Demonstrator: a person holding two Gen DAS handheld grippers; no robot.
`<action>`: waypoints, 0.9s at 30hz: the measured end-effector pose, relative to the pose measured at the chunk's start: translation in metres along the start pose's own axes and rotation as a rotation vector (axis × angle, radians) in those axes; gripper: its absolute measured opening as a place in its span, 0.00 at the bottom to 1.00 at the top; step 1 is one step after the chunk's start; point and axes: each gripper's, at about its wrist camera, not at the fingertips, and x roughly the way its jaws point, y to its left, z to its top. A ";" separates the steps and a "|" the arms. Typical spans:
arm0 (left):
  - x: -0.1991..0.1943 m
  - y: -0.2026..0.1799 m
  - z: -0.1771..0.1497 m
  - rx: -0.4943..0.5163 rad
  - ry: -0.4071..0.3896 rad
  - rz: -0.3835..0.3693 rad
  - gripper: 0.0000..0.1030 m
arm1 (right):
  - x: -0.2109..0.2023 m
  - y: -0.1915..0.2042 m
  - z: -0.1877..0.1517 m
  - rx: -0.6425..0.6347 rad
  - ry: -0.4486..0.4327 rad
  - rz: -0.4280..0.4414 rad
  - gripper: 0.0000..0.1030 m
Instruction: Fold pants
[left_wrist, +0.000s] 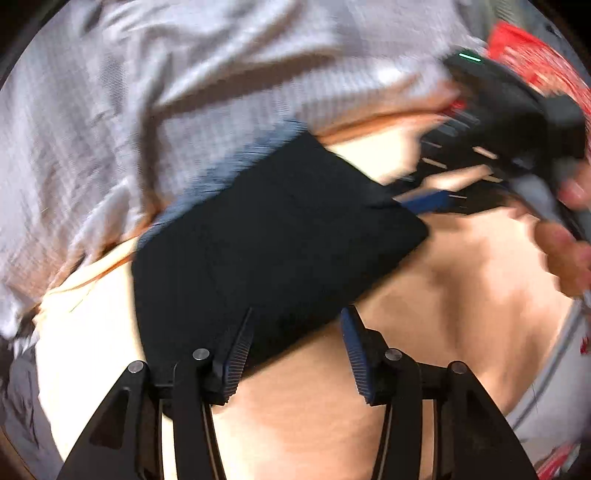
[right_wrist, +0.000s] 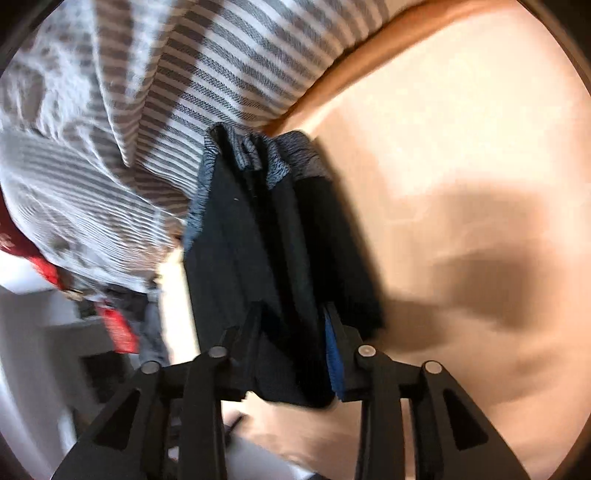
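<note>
Left gripper (left_wrist: 295, 350) low over the tabletop (left_wrist: 461, 295), jaws apart, near edge of the dark folded pants (left_wrist: 273, 236) lying between them, not pinched. Right gripper (right_wrist: 291, 343) tilted, jaws clamped on a bunched end of the pants (right_wrist: 273, 240), which hung off the tabletop (right_wrist: 461, 147) edge. Striped cloth (right_wrist: 207, 74) bordered the far side; bare tabletop to the right. Both views blurred.

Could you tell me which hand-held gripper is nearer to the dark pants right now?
Right. The right hand-held gripper has the folded dark pants between its fingers; the left hand-held gripper sits open at the pants' near edge.
</note>
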 end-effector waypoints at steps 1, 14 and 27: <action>-0.001 0.013 0.002 -0.037 0.002 0.018 0.49 | -0.007 0.004 -0.001 -0.026 -0.016 -0.046 0.35; 0.078 0.135 0.031 -0.491 0.143 0.023 0.49 | 0.014 0.055 0.047 -0.235 -0.069 -0.117 0.35; 0.087 0.060 0.030 -0.297 0.138 0.026 0.49 | 0.021 0.046 0.034 -0.192 -0.023 -0.177 0.10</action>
